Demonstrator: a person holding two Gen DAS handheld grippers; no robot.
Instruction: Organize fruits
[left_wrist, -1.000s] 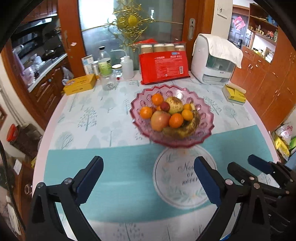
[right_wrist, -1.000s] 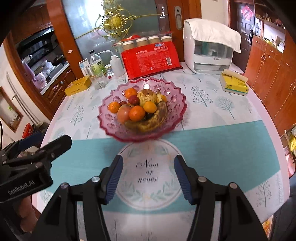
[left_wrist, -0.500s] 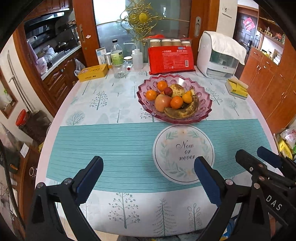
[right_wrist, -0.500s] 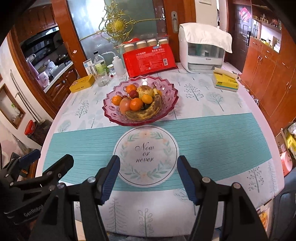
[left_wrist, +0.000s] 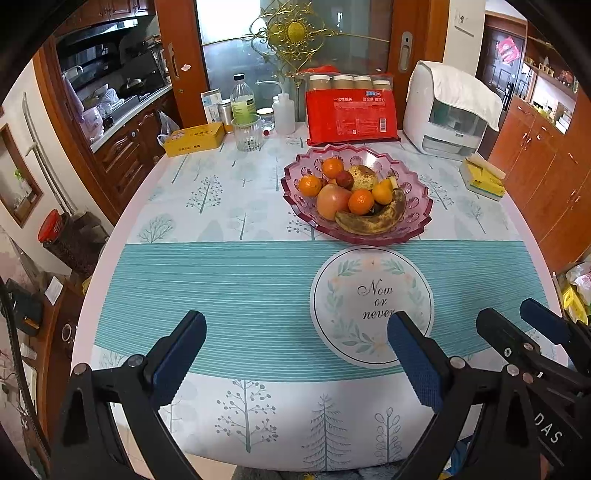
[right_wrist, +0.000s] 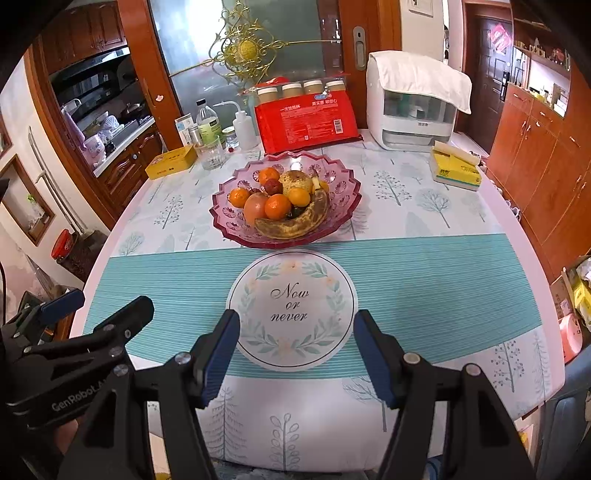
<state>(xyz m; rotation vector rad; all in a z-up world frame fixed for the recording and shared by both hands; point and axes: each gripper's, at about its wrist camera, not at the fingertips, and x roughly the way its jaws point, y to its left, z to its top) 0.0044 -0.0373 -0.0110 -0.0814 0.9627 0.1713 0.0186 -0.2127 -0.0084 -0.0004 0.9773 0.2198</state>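
Note:
A pink glass bowl (left_wrist: 419, 218) (right_wrist: 221, 218) stands past the middle of the round table. It holds a browned banana (left_wrist: 373, 221) (right_wrist: 291, 225), an apple (left_wrist: 332, 201) (right_wrist: 255, 206), several oranges (left_wrist: 360, 202) (right_wrist: 277, 206) and a small red fruit (left_wrist: 345, 179). My left gripper (left_wrist: 295, 325) hangs open and empty over the near table edge, well short of the bowl. To its right, my right gripper (right_wrist: 297, 321) is also open with nothing between its fingers, above the round "Now or never" print (right_wrist: 291, 306). Each gripper shows at the side of the other's view.
Behind the bowl stand a red pack of paper cups (left_wrist: 351, 114), a white appliance under a cloth (left_wrist: 450, 110), a glass tumbler (left_wrist: 247, 133), bottles (left_wrist: 242, 99) and a yellow box (left_wrist: 194, 138). A yellow packet (left_wrist: 482, 177) lies at the table's right. Wooden cabinets flank both sides.
Both grippers have drawn back from the bowl toward the near table edge, so the bowl now sits farther off. Both stay open and empty.

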